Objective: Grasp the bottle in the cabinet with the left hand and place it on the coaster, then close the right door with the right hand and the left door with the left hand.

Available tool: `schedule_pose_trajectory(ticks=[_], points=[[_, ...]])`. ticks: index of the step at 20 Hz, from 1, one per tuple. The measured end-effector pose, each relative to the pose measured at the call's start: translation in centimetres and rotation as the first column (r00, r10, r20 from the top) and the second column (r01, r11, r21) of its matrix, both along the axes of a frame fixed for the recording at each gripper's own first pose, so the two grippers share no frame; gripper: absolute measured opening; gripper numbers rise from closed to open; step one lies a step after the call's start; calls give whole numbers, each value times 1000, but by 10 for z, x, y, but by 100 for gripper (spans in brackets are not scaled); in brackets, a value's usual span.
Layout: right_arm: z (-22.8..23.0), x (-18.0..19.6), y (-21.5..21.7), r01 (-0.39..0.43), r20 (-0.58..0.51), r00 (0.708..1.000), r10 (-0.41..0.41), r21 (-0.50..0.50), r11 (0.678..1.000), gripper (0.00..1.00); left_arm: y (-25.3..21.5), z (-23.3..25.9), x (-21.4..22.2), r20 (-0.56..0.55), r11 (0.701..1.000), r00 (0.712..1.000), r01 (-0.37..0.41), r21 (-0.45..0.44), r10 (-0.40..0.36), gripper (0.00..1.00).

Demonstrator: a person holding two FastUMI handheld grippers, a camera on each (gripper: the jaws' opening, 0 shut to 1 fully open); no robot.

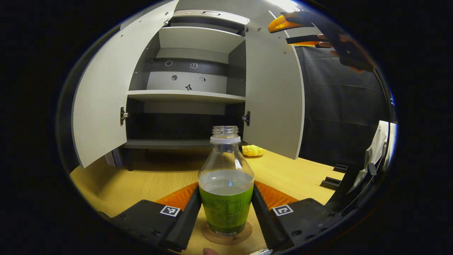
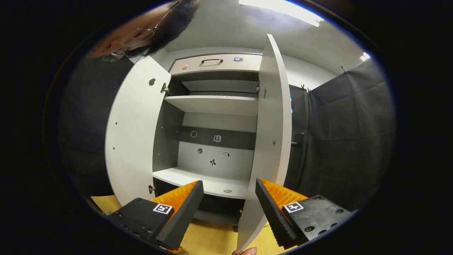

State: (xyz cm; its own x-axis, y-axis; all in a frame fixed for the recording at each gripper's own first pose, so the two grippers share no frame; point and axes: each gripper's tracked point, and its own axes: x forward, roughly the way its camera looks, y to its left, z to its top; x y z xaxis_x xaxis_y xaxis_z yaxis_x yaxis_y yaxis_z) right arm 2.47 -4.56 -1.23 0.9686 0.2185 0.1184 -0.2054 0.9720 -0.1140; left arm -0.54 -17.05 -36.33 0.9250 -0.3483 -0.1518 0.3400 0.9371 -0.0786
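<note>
Standing upright between its fingers, the bottle is flanked by the left gripper, both fingers at the label's sides; whether they press or have let go, I cannot tell. Beneath the bottle lies the coaster on the wooden table. Ahead stands the cabinet, both doors open, a yellow object near its base. Up and to the right, a hand holds the right gripper. The right gripper view has that gripper released, level with the right door edge, left door beyond.
</note>
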Motion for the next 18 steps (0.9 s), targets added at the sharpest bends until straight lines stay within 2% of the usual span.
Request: schedule_pose_trajectory(ticks=[2,5,10,12,15,18], points=[[-4,1,1,-3,-19,1000,3,0,1000,97,3,-5,2,-36,1000,999,-12,-4,12,81],[-15,2,-1,17,-61,998,-17,6,1000,98,6,-5,-2,-65,999,998,-14,-31,12,94],[-28,-4,2,9,-103,995,-9,0,1000,98,-1,-13,-32,-113,994,988,101,-37,-105,95],[-28,-7,3,10,-107,994,-9,7,1000,98,5,-14,-47,-138,993,983,118,-28,-120,95],[-27,-13,4,5,-111,994,-3,20,1000,98,33,5,-62,-145,997,986,77,-4,-77,95],[-28,-19,5,-12,-119,993,18,54,998,98,72,41,-69,-153,1000,988,-11,-8,10,95]])
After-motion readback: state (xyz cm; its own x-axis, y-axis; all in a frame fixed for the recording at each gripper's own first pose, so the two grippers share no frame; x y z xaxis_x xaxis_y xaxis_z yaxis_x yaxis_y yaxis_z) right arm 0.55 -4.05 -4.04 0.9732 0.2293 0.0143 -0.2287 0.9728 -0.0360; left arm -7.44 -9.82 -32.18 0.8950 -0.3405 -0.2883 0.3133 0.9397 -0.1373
